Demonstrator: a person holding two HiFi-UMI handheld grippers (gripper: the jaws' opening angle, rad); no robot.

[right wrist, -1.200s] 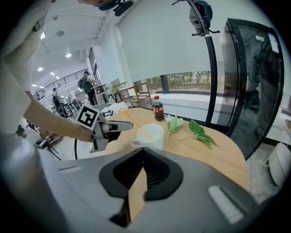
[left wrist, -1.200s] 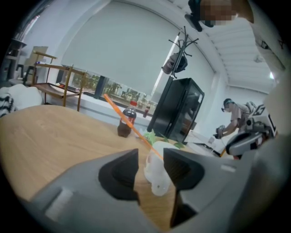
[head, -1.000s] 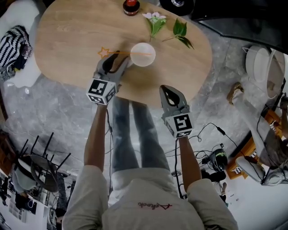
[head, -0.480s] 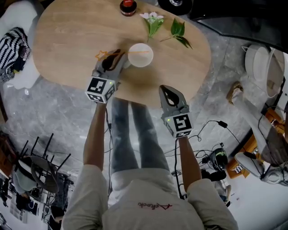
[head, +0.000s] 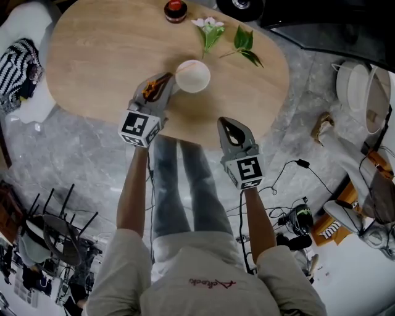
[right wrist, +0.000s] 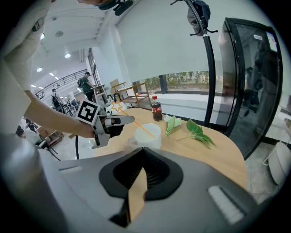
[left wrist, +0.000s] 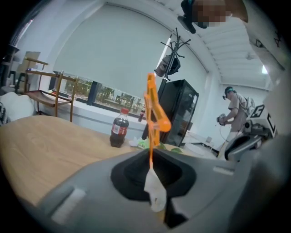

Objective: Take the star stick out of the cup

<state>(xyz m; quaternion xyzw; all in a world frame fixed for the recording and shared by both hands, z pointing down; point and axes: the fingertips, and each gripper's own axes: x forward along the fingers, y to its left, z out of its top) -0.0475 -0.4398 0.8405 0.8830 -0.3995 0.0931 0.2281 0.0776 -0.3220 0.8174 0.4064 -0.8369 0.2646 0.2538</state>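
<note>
A white cup [head: 192,75] stands on the oval wooden table [head: 86,55]. The thin orange star stick [left wrist: 151,119] leans out of the cup toward the left. My left gripper [head: 159,83] sits just left of the cup; its jaws have just been closing and are now shut on the stick, which rises between them in the left gripper view. From the right gripper view the cup [right wrist: 148,135], the star [right wrist: 117,107] and the left gripper [right wrist: 113,122] all show. My right gripper [head: 229,125] hovers at the table's near edge, shut and holding nothing.
A cola bottle [head: 176,8] stands at the far edge, with a white flower sprig [head: 210,28] and green leaves [head: 248,44] beside it. A black cabinet [left wrist: 179,107] and coat rack stand beyond the table. A person [left wrist: 234,113] stands far off.
The left gripper's jaws have shut on the star stick. The star, earlier visible left of the gripper, now sits at the jaws. The right gripper has stayed put.
</note>
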